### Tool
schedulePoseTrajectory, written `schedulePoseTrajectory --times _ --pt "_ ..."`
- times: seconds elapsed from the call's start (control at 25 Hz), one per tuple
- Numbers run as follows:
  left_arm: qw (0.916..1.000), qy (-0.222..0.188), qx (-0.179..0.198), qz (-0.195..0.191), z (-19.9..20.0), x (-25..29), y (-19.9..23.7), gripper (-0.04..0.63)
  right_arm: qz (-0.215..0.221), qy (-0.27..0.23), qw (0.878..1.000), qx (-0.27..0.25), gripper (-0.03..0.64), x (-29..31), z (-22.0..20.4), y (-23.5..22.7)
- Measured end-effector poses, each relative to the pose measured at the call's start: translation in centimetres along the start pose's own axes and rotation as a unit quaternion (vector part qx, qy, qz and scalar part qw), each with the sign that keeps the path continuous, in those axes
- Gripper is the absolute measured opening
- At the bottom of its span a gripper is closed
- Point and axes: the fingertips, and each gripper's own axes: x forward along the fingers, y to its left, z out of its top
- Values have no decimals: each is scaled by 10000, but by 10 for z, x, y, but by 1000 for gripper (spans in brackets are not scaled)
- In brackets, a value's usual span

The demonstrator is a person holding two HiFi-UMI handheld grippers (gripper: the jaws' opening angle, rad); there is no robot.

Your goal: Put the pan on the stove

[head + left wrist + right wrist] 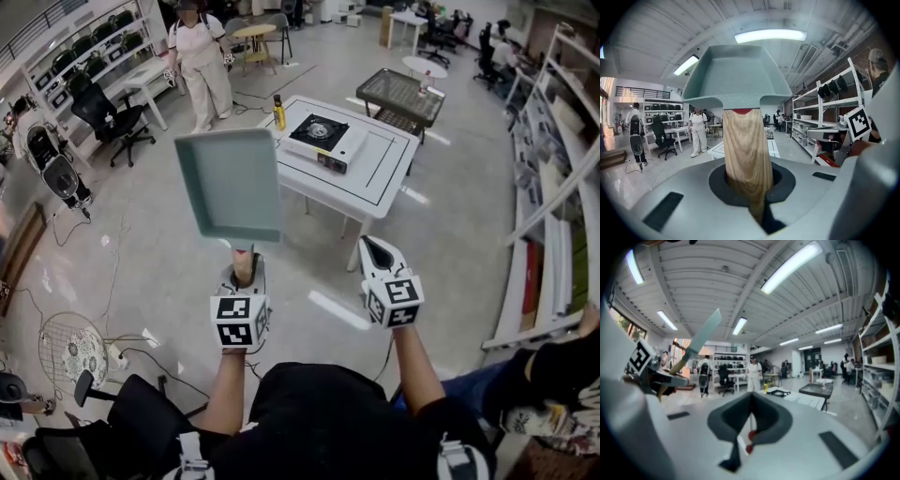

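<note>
Glossy grey floor (141,253), shelving along both side walls. White rectangular desk (380,183) ahead, with a dark mesh-top table (401,92) behind it. A person in white (202,66) stands beyond the desk's left end, near a black office chair (105,114). A round wire fan (67,350) and cables lie on the floor at lower left. The stove (323,141) is a flat white box with a black burner, sitting at the desk's left end. A small yellow bottle (278,112) stands just beside it at the corner. The pan (230,183) is square, matte teal, shallow-walled. It's held up in the air over the floor, short of the desk and well apart from the stove. The left gripper (246,274) is clamped tight on the pan's light wooden handle (746,150). The right gripper (378,251) has its jaws together with nothing between them, held level beside the left.
</note>
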Motion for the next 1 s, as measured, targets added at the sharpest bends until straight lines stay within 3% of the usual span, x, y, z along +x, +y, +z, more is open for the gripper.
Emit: schedulePoseTrajectory --times 0.52,1.0 --pt "9999 108 11 -39 -11 26 -24 28 63 171 9998 -78 34 2 -21 -30" --pt "9997 52 64 -239 13 115 1 28 -13 209 9997 -96 34 80 -17 -63"
